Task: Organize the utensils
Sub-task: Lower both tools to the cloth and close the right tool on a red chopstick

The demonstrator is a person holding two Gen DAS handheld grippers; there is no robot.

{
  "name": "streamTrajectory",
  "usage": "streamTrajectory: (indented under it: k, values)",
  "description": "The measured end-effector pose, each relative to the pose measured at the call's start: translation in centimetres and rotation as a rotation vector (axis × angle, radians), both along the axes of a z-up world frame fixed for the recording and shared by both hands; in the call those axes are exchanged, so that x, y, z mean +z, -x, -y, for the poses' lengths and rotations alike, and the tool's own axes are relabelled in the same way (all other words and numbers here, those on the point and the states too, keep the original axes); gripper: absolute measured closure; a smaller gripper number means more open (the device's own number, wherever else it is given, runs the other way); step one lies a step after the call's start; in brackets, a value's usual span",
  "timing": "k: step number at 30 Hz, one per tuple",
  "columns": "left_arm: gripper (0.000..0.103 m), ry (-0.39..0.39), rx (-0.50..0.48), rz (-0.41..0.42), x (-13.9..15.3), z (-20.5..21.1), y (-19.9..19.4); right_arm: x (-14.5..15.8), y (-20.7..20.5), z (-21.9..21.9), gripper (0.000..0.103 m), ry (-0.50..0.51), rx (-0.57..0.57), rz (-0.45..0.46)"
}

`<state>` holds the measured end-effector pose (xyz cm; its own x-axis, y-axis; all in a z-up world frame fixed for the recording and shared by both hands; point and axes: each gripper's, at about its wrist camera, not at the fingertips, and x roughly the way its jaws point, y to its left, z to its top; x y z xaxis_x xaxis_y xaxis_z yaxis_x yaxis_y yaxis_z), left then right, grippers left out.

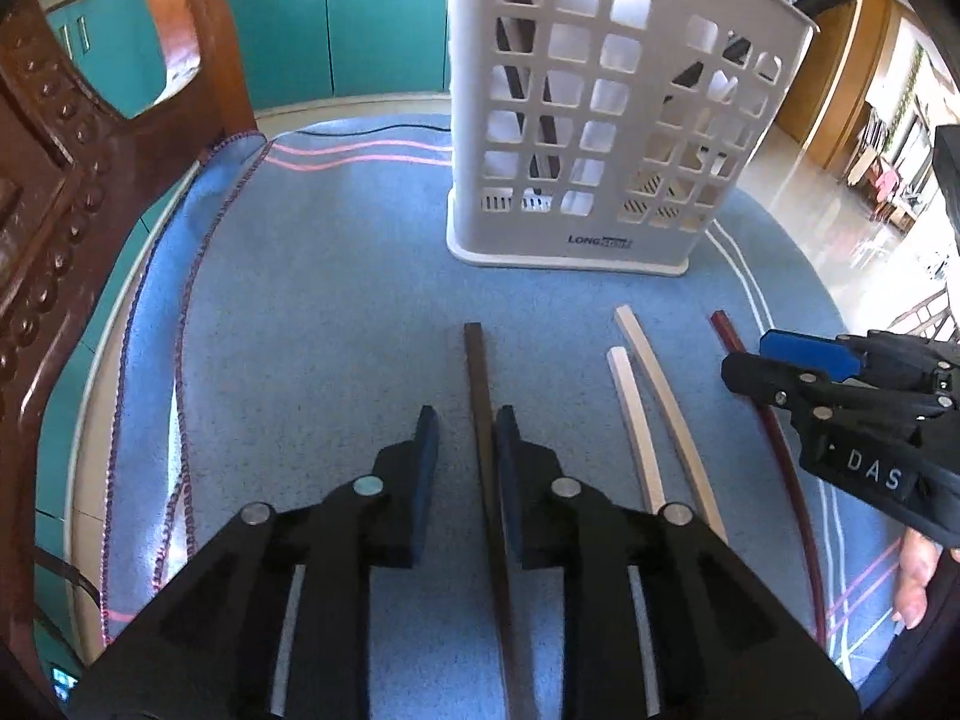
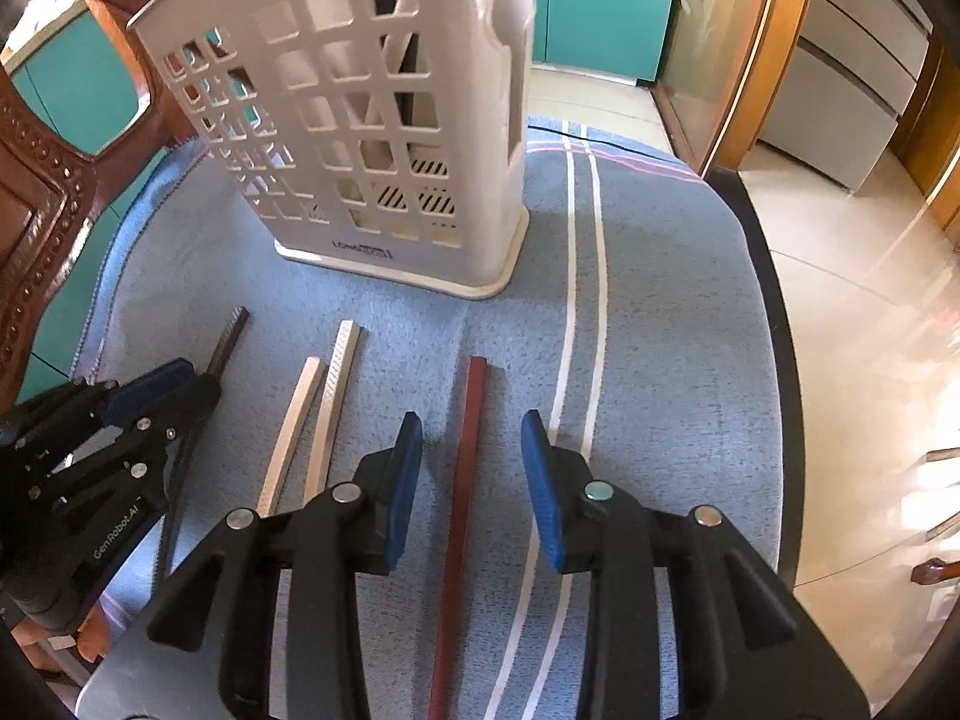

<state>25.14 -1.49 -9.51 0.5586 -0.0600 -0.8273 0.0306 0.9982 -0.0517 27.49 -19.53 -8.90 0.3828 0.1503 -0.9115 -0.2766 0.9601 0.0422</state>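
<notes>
A white slotted utensil holder [image 1: 600, 120] stands on the blue cloth [image 1: 330, 300]; it also shows in the right wrist view [image 2: 390, 120], with dark sticks inside. Several chopsticks lie in front of it. My left gripper [image 1: 465, 432] is open around a dark brown chopstick [image 1: 480, 372], which touches its right pad. Two pale chopsticks [image 1: 648, 396] lie to its right, also visible in the right wrist view [image 2: 318, 408]. My right gripper [image 2: 471, 438] is open around a red chopstick [image 2: 465, 468] lying on the cloth. The left gripper shows at the left of the right wrist view [image 2: 180, 384].
A carved wooden chair [image 1: 54, 210] stands at the left of the table. Teal cabinets [image 1: 336, 12] lie behind. The table's dark edge [image 2: 774, 360] drops to a tiled floor [image 2: 870, 312] on the right. A hand [image 1: 918, 576] holds the right gripper.
</notes>
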Motion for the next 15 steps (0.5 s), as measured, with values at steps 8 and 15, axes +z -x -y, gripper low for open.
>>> streamTrajectory:
  k: [8, 15]
  values:
    - [0.077, -0.027, -0.007, 0.004, 0.1, 0.7, -0.1, -0.8, 0.6, -0.8, 0.069, 0.047, 0.014, 0.014]
    - [0.068, -0.044, -0.007, 0.006, 0.3, 1.2, 0.3, -1.1, 1.1, -1.5, 0.069, 0.059, 0.020, 0.023]
